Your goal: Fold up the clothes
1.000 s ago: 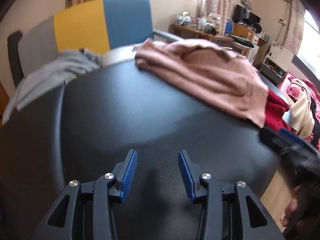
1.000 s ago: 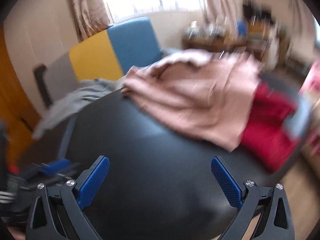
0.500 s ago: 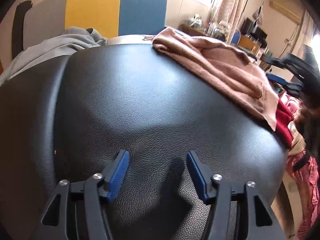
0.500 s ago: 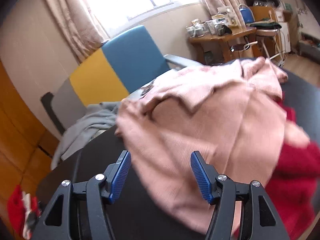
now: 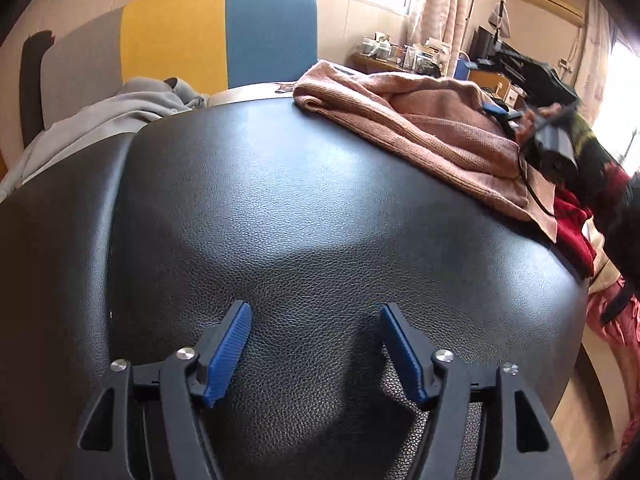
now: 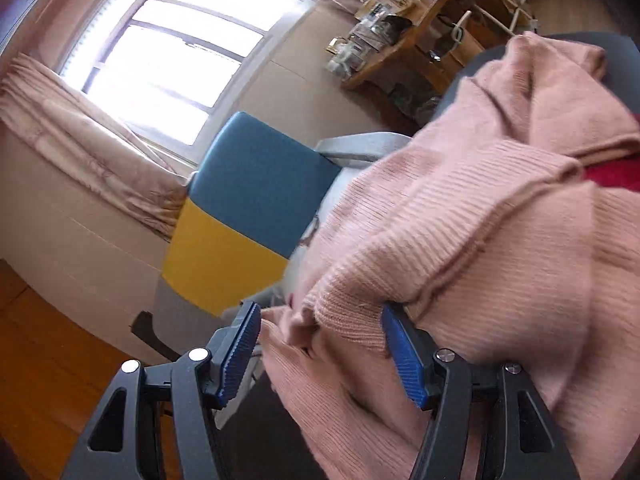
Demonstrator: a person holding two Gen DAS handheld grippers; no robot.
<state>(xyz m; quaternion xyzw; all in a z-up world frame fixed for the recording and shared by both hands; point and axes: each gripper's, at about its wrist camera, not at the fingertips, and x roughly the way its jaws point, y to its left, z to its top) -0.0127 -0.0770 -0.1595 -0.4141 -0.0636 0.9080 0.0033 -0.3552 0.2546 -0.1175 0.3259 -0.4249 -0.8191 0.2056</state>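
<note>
So my right claw [image 6: 320, 354] went from hanging over the bare black leather-look tabletop [image 5: 320, 208] a second ago to being shoved right into the ribbed pink knit sweater [image 6: 472, 240], and the view has rolled hard sideways. Its jaws narrowed, then have just been opening a bit again; a folded edge of the sweater sits between them, but the pads aren't pressing on it, so it's released, nothing grabbed. My left claw [image 5: 316, 354] has just been opening wider too and now hangs released over bare tabletop with nothing in it.

Only the left view shows the whole layout: sweater heaped at the far right of the table, a crumpled grey garment [image 5: 120, 112] at the far left, a red garment [image 5: 572, 228] under the sweater's edge. The right view gets the knit up close plus the blue and yellow chair back [image 6: 244, 220].
</note>
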